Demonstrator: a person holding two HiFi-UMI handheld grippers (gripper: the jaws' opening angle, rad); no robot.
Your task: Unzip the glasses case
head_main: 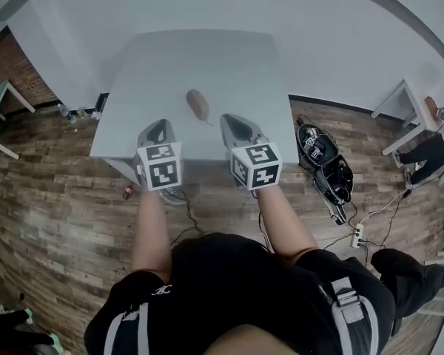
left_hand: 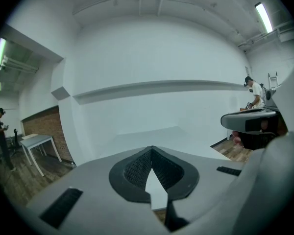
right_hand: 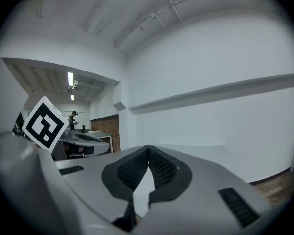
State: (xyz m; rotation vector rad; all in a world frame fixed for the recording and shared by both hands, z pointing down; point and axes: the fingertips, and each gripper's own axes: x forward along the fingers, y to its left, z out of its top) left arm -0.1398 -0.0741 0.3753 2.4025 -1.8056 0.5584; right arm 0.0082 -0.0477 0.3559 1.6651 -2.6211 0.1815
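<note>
glasses case (head_main: 198,106), brown, oval and soft-looking, lies on the white rectangular table (head_main: 170,58) ahead of my left gripper (head_main: 158,128) and right gripper (head_main: 234,122), between them, untouched. both have jaws pressed together on nothing; i flank it, i judge, so one can steady it while the other takes the zip.

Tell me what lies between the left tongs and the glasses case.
Nothing: in the head view, only bare white table separates the left tongs, shut and empty, from the glasses case.
</note>
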